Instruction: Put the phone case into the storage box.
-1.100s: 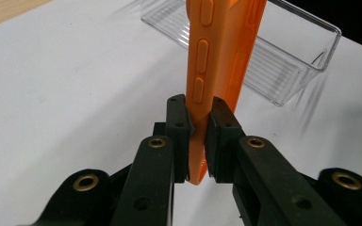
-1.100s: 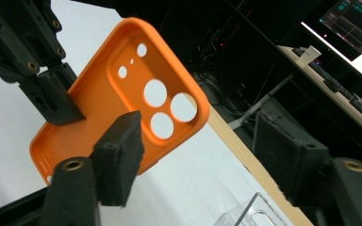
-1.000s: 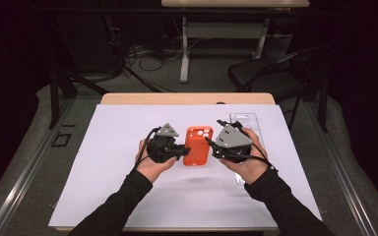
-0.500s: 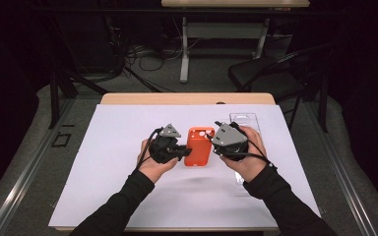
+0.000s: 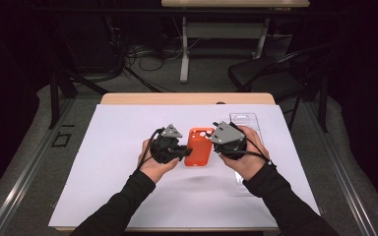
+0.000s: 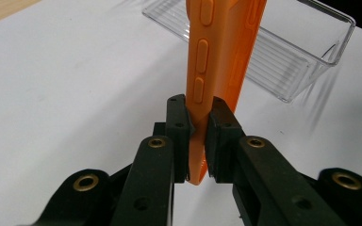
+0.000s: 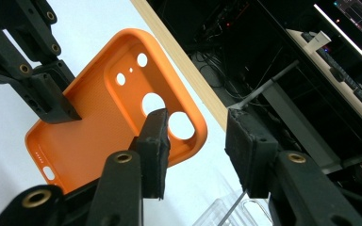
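Note:
An orange phone case [image 5: 199, 146] is held up above the white sheet, and my left gripper [image 5: 184, 152] is shut on its left edge. In the left gripper view both pads clamp the case [image 6: 217, 56] edge-on, the left gripper [image 6: 199, 122] pinching just below the side buttons. My right gripper [image 5: 215, 147] sits at the case's right side. Its jaws have just been closing. In the right gripper view the case's [image 7: 99, 122] camera-hole corner reaches into the gap of the right gripper [image 7: 198, 141], and the pads stand apart from it.
A clear plastic tray [image 5: 246, 120] lies on the white sheet [image 5: 128, 132] behind the right hand, also in the left gripper view as the tray [image 6: 287, 52]. A dark chair [image 5: 261, 73] and another table stand beyond the far edge.
The right gripper has edged in toward the case's right side. The left hand and the case have stayed where they were.

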`<state>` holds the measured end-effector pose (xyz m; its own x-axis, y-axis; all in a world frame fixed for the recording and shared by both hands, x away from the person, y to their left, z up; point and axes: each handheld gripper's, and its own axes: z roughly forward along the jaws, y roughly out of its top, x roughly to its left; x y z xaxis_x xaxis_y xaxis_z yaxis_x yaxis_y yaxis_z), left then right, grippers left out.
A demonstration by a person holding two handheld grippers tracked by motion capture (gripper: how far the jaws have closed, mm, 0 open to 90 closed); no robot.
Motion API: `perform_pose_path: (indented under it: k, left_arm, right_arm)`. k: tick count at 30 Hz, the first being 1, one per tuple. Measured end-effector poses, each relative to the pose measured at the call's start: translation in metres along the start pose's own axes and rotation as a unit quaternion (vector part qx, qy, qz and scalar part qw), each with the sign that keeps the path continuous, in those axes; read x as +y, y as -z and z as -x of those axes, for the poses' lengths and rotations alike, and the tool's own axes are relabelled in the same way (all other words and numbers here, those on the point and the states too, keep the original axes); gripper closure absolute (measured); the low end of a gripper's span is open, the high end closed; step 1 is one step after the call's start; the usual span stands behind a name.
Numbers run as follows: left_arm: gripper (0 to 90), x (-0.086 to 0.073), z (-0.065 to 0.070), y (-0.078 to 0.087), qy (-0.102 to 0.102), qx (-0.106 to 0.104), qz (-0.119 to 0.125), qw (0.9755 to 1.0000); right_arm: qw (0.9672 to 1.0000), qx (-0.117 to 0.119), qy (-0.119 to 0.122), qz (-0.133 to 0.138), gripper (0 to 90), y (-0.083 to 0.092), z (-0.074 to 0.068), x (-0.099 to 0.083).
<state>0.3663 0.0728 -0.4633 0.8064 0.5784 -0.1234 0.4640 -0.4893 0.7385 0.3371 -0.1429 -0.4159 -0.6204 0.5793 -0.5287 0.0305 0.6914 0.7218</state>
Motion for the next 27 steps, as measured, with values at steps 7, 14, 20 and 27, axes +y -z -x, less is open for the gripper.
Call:
perform_pose_path:
  k: [7, 14, 20, 27]
  left_arm:
    - [81.6, 0.0001, 0.0006, -0.0003, 0.0, -0.003, -0.001, 1.0]
    - [81.6, 0.0001, 0.0027, -0.001, -0.003, -0.002, -0.001, 1.0]
    - [81.6, 0.0003, 0.0032, -0.0014, -0.006, -0.002, -0.002, 1.0]
    - [81.6, 0.0002, 0.0038, -0.0017, -0.007, 0.0, -0.002, 1.0]
  right_arm:
    - [1.0, -0.002, 0.005, -0.008, 68.3, -0.0012, -0.0003, 0.0004]
    - [0.9999, 0.001, 0.002, -0.016, 72.2, -0.0031, 0.0015, -0.0006]
    - [0.9998, 0.003, 0.002, -0.019, 74.3, -0.0035, 0.0013, -0.0006]
    - [0.9997, 0.007, 0.0, -0.022, 76.8, -0.0037, 0.0012, -0.0009]
